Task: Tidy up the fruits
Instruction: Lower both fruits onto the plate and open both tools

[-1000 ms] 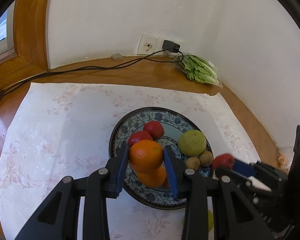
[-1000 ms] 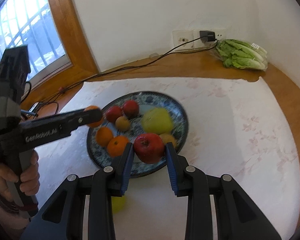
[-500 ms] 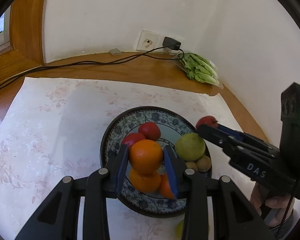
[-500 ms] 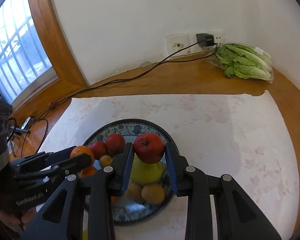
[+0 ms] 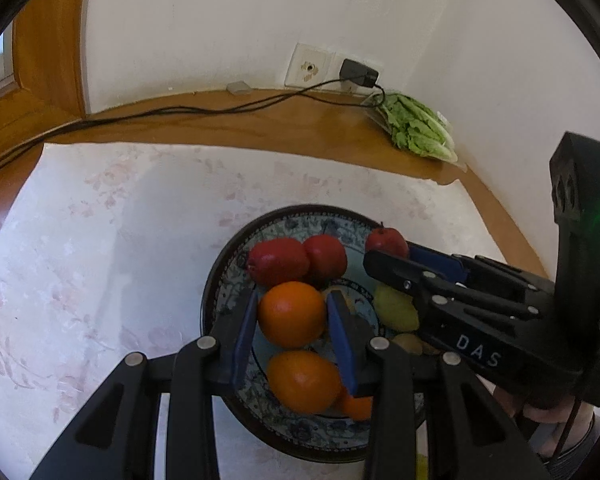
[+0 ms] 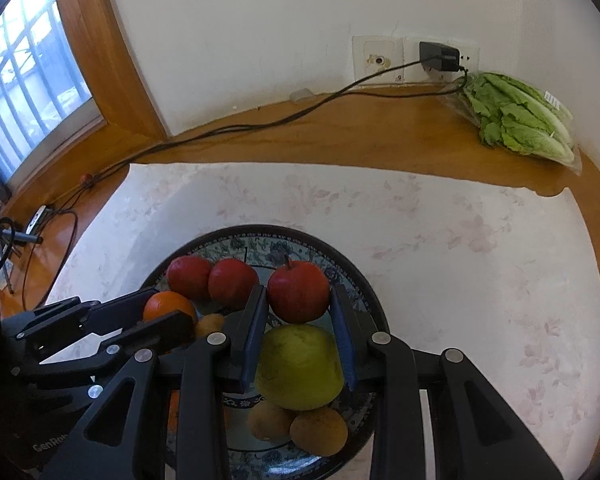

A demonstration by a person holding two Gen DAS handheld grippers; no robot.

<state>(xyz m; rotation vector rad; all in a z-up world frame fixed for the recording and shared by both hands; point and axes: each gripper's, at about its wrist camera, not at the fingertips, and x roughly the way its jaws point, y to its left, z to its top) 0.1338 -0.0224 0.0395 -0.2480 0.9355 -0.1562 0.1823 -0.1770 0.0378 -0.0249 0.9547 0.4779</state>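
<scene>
Your left gripper (image 5: pixel 292 316) grips the orange (image 5: pixel 291 314) directly above the plate (image 5: pixel 220 280); your right gripper (image 6: pixel 298 298) clamps the apple (image 6: pixel 298 290) (nearer the plate's far rim).

Both wrist cameras look steeply down along their black tongs, close above the blue-patterned ceramic plate (image 5: pixel 236 276), facing the white corner wall. Both views share that plate (image 6: pixel 352 272) just beyond the tong tips.

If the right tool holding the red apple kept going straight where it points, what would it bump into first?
Probably the plate. The right tool is shut on the red apple and points downward over the plate's far side, beside two red fruits. Depth is hard to judge; it might clip the yellow-green pear below.
</scene>
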